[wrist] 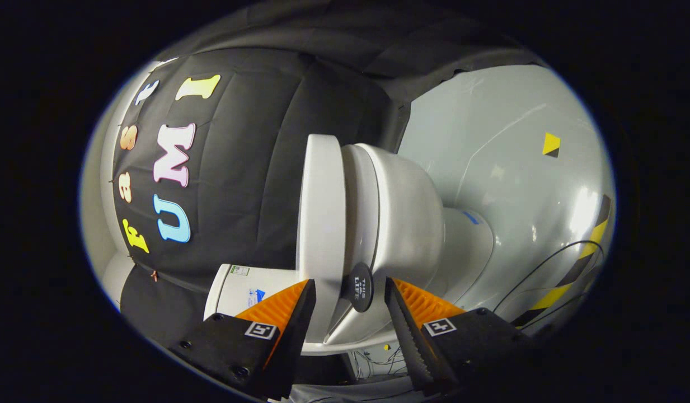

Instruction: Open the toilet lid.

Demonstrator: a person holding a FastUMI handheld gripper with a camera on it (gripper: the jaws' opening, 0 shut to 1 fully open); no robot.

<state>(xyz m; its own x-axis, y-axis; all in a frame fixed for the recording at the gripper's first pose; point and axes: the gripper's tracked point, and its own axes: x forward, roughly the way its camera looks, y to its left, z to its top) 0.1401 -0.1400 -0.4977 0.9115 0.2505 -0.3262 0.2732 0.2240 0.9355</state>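
The toilet lid lies closed against the toilet bowl, its edge directly ahead of the claw. A round black knob on the lid edge sits between the claw's fingers, which stand wide and touch nothing. The cistern adjoins the lid; cables cross the floor beyond the bowl.

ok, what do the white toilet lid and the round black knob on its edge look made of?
White toilet lid: looks like smooth moulded plastic, semi-gloss, with soft even shading and rounded edges; ceramic can't be ruled out. Round black knob, between the open gripper fingers: matte, dull with no highlights, so likely plastic or rubber. White toilet bowl beside the lid: glossier, probably glazed ceramic.
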